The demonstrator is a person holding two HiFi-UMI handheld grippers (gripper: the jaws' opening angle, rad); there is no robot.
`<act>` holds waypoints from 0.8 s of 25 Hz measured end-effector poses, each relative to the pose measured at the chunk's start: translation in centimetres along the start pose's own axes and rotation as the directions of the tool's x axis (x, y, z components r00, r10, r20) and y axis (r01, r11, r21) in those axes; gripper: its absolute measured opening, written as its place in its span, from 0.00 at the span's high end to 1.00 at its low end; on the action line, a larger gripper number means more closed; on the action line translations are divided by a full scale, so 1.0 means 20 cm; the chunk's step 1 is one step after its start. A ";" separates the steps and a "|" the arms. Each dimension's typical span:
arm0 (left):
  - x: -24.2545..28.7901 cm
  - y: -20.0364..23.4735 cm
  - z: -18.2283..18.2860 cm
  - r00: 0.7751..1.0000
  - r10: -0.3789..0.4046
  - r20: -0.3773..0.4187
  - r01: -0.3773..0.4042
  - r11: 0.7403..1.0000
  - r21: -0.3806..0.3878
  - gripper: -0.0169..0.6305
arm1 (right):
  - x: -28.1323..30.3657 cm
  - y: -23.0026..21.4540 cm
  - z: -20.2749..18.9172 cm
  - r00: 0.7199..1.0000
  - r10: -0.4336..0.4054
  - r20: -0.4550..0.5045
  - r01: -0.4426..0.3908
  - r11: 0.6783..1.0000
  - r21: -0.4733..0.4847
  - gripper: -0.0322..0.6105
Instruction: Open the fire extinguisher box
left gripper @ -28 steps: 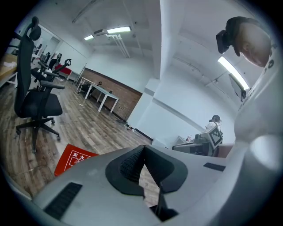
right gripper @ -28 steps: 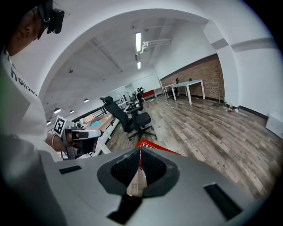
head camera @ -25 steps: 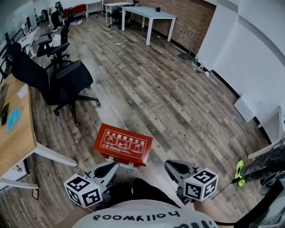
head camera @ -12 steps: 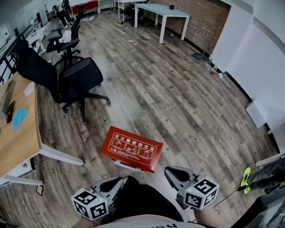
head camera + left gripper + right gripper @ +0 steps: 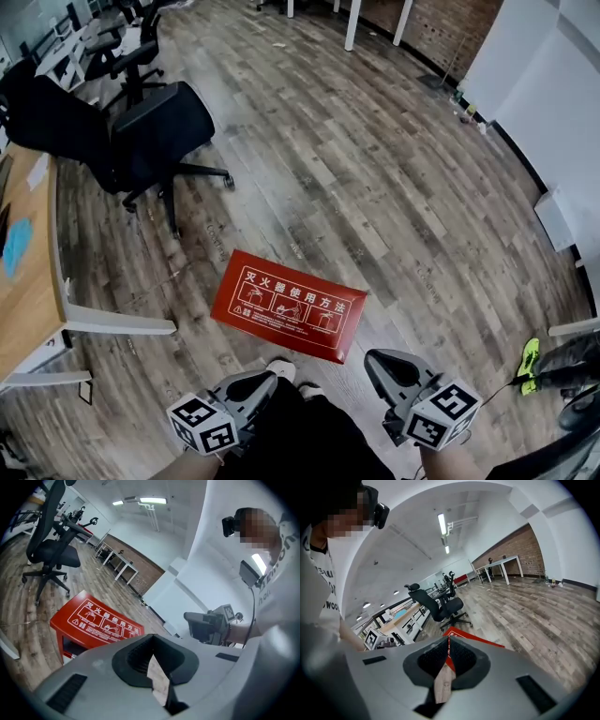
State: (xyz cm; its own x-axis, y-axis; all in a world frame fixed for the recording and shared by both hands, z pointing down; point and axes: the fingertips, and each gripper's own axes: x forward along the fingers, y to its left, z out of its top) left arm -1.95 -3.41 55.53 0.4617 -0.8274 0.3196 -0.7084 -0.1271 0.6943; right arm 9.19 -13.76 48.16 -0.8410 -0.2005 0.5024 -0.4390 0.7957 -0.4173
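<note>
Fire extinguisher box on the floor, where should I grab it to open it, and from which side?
Take the lid by its long near edge, coming in low from the person's side. The box lies flat, label up, and the left gripper view shows the lid overhanging a dark gap there. The hinge isn't visible.

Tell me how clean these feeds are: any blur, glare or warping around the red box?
Head view: fisheye bows the floorboards, but the red box is sharp and evenly lit. Left gripper view: dark rounded corners, box sharp. Right gripper view: ceiling lamps blown out; only a box corner shows.
</note>
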 end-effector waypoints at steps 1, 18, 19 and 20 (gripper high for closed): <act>0.02 0.06 -0.05 1.000 0.024 -0.017 -0.024 1.000 -0.005 0.96 | 0.02 -0.02 -0.03 1.000 0.001 -0.013 -0.001 1.000 0.005 0.93; 0.28 0.69 -0.32 0.975 0.114 0.192 0.028 0.790 -0.613 0.56 | 0.34 -0.29 -0.41 0.996 0.022 -0.087 -0.016 0.998 0.063 0.93; 0.30 0.70 -0.31 0.967 0.111 0.230 0.069 0.754 -0.653 0.54 | 0.35 -0.30 -0.41 0.997 0.022 -0.080 -0.017 0.998 0.068 0.93; 0.31 0.72 -0.31 0.957 0.110 0.267 0.107 0.725 -0.681 0.54 | 0.37 -0.30 -0.42 0.997 0.024 -0.074 -0.018 0.997 0.071 0.93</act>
State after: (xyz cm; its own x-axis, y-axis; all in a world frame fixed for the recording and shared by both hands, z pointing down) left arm -5.92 -7.07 71.44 0.2216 -0.9523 0.2098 -0.1006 0.1917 0.9763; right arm 8.33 -15.32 60.67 -0.8254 -0.1388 0.5472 -0.4450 0.7564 -0.4793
